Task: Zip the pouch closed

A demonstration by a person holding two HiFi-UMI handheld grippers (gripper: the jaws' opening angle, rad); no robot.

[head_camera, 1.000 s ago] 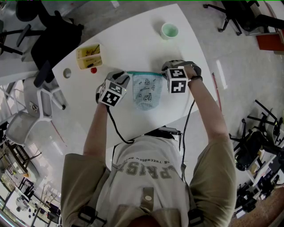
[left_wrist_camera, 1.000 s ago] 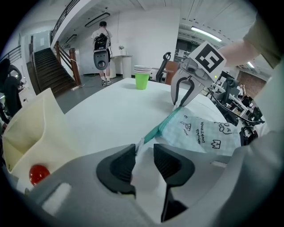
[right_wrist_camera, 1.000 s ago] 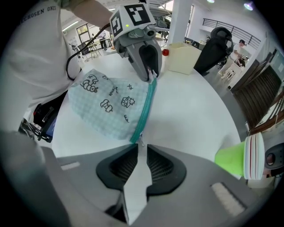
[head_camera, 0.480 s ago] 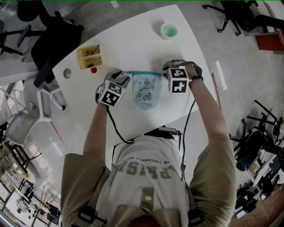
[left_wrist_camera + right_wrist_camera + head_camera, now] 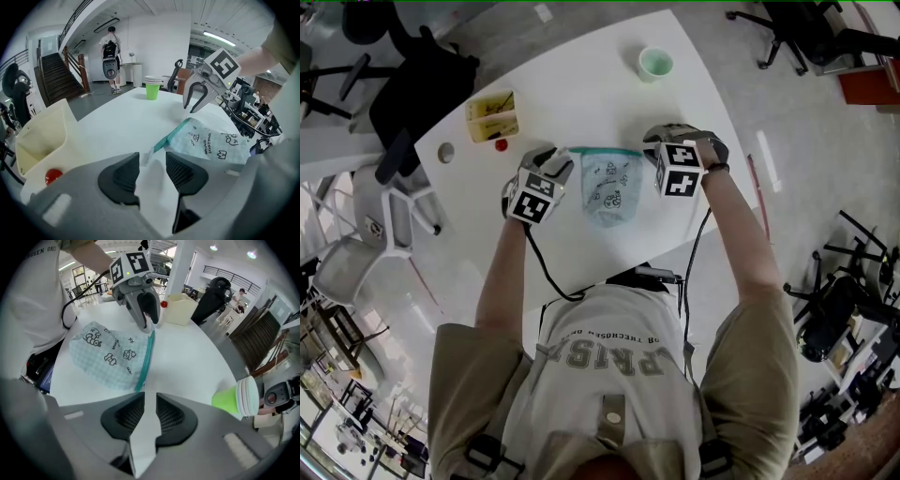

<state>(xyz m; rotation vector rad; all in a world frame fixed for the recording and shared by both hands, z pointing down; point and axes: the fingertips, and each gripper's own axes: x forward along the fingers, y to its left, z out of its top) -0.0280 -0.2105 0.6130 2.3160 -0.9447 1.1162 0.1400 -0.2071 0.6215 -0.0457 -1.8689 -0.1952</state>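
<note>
A pale blue printed pouch (image 5: 609, 187) with a teal zip strip (image 5: 146, 357) along its far edge lies flat on the white table (image 5: 581, 84), between the two grippers. My left gripper (image 5: 565, 161) is at the pouch's left end and stands open. The small white end of the strip (image 5: 147, 154) lies on the table just ahead of its jaws, untouched. My right gripper (image 5: 649, 148) points steeply down at the pouch's right end. Its jaws are a narrow gap apart, open, with bare table between them and the pouch corner (image 5: 139, 386) just ahead.
A green cup (image 5: 657, 64) in a stack of white cups stands at the table's far side. A cream bin (image 5: 492, 117) and a red ball (image 5: 499, 144) sit at the far left, near a round hole (image 5: 445, 152) in the tabletop. Chairs stand around the table.
</note>
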